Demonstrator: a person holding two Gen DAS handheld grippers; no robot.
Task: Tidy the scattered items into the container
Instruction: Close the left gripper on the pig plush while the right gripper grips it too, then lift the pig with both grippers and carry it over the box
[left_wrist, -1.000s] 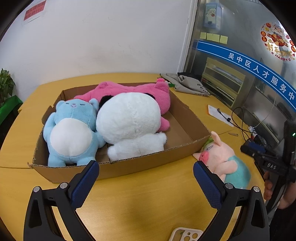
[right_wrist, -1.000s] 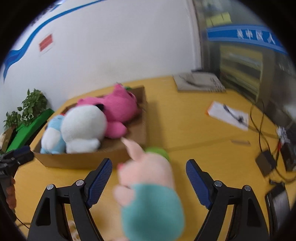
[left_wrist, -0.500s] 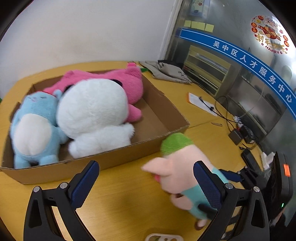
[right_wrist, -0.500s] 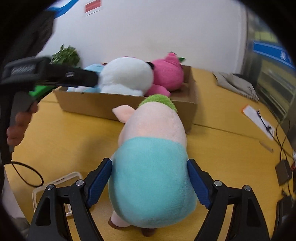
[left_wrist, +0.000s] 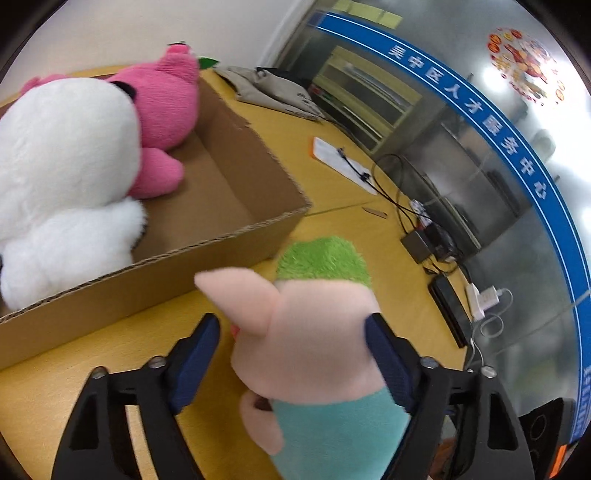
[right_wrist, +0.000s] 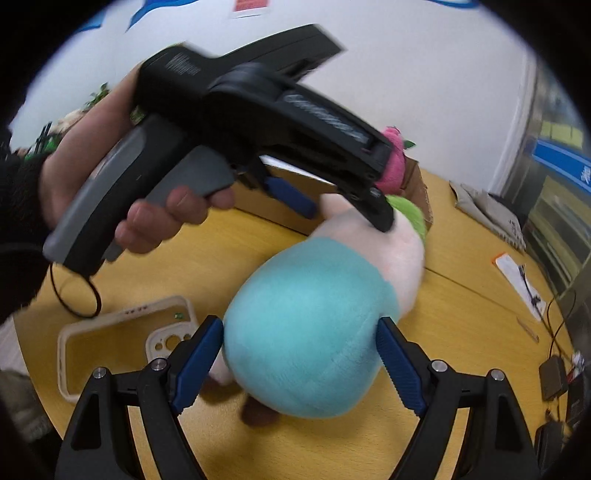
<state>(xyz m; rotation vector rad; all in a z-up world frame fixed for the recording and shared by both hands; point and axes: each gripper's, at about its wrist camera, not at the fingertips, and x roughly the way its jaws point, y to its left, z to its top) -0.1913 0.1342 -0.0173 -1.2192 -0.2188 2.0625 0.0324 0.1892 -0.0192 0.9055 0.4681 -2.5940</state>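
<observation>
A pig plush (left_wrist: 314, 332) with a pink head, green tuft and teal body (right_wrist: 310, 332) is held off the yellow table. My right gripper (right_wrist: 301, 354) is shut on its teal body. My left gripper (left_wrist: 295, 354) has come around its pink head: the right pad touches the head, the left pad stands a little off it. In the right wrist view the left gripper (right_wrist: 343, 210) reaches over the head. The cardboard box (left_wrist: 236, 184) lies just beyond, with a white plush (left_wrist: 62, 166) and a pink plush (left_wrist: 162, 107) in it.
A beige phone case (right_wrist: 122, 343) and a black hair tie (right_wrist: 75, 295) lie on the table at the left. Papers (left_wrist: 340, 158), cables, a charger (left_wrist: 421, 243) and folded cloth (left_wrist: 266, 88) lie at the right and far side of the table (left_wrist: 92, 362).
The right gripper has closed on the pig plush's body and lifted it. The left gripper has swung right and narrowed around the pig's head.
</observation>
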